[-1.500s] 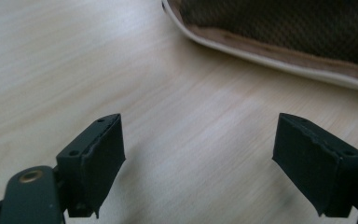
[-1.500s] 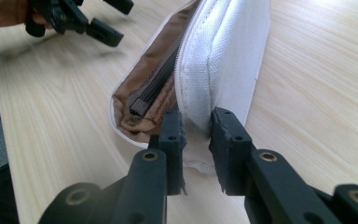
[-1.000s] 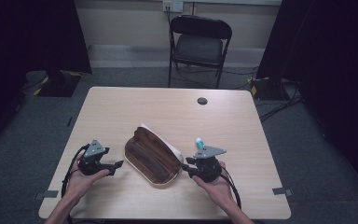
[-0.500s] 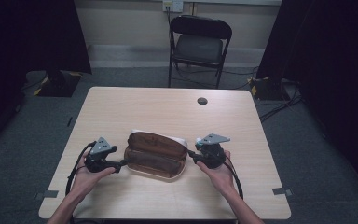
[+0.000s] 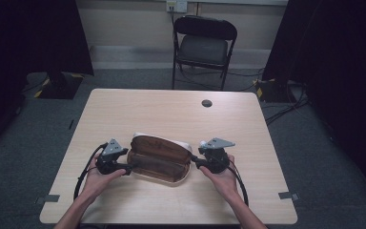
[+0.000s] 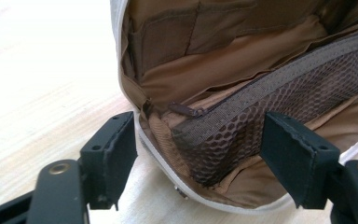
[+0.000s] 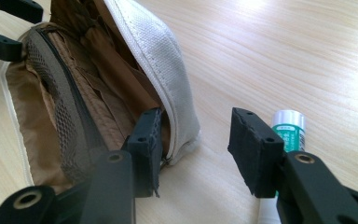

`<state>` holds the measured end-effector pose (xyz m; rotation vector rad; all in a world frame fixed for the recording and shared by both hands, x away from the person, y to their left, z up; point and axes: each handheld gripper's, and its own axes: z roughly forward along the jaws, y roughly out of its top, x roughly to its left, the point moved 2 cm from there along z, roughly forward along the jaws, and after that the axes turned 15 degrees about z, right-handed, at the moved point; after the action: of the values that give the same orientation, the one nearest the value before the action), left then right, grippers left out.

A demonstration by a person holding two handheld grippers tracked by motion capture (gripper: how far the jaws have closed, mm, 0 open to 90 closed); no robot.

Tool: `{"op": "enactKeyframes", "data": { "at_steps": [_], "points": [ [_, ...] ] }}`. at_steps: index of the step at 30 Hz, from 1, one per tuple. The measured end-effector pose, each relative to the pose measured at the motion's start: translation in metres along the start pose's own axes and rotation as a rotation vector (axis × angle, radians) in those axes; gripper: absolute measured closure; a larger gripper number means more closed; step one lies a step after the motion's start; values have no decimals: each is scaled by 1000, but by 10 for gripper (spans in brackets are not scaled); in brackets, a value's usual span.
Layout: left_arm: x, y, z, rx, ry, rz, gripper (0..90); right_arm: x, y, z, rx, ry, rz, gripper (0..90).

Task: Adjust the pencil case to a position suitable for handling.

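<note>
A pouch (image 5: 159,160), white outside with brown lining and a mesh pocket, lies open across the table (image 5: 171,114). My left gripper (image 5: 127,167) is at its left end. In the left gripper view the pouch (image 6: 242,70) has that end between the jaws of the left gripper (image 6: 198,149), which have just been closing and press on it. My right gripper (image 5: 194,161) is at the right end. Its jaws have just been opening. In the right gripper view one jaw of the right gripper (image 7: 196,140) sits inside the pouch (image 7: 158,51) by the white flap, the other clear over the table.
A small tube (image 7: 286,126) with a green label and white cap stands just behind my right gripper, seen from above as a white cap (image 5: 203,142). A black round grommet (image 5: 207,103) sits farther back on the table. A folding chair (image 5: 204,45) stands beyond the far edge.
The pouch has swung from lying diagonally to lying level across the table. Both hands moved with it, and each now sits at one end. The right jaws stand wider.
</note>
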<state>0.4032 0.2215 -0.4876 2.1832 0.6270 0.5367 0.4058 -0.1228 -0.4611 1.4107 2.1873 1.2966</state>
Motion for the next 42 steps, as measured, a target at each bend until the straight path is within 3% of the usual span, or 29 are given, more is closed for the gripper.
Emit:
{"op": "enactKeyframes", "data": {
  "at_steps": [3,6,9,11,12,15,20,23,27,29,34,36,42],
  "points": [
    [-3,0,0,16,2,18,263,-2,1,0,-5,-2,2,535],
    [-6,1,-3,9,-28,23,290,-5,1,2,-8,-10,11,545],
    [-9,2,-5,-3,-62,10,255,-10,2,5,-6,-11,30,565],
    [-14,4,-9,-4,-73,48,289,-11,1,6,-1,-11,28,572],
    [-16,4,-9,-2,-79,28,276,-11,2,7,-2,-13,26,573],
    [-18,2,-8,-12,-62,46,267,-13,2,9,0,-14,35,604],
    [-24,-2,-13,4,-108,44,311,-17,3,13,10,-26,49,628],
    [-20,0,-17,-18,-67,26,312,-17,3,12,8,-23,47,605],
    [-9,-1,-16,-59,-2,-40,274,-17,3,13,13,-20,38,529],
    [-4,-3,-13,-54,13,-42,257,-17,1,16,23,-19,39,510],
    [0,-5,-4,-61,-16,-89,233,-16,-1,23,36,-14,45,501],
    [1,-4,0,-95,-31,-106,235,-17,-2,25,38,-5,55,501],
    [-7,0,4,-104,-83,-52,265,-14,-5,30,66,33,54,503]
  ]
}}
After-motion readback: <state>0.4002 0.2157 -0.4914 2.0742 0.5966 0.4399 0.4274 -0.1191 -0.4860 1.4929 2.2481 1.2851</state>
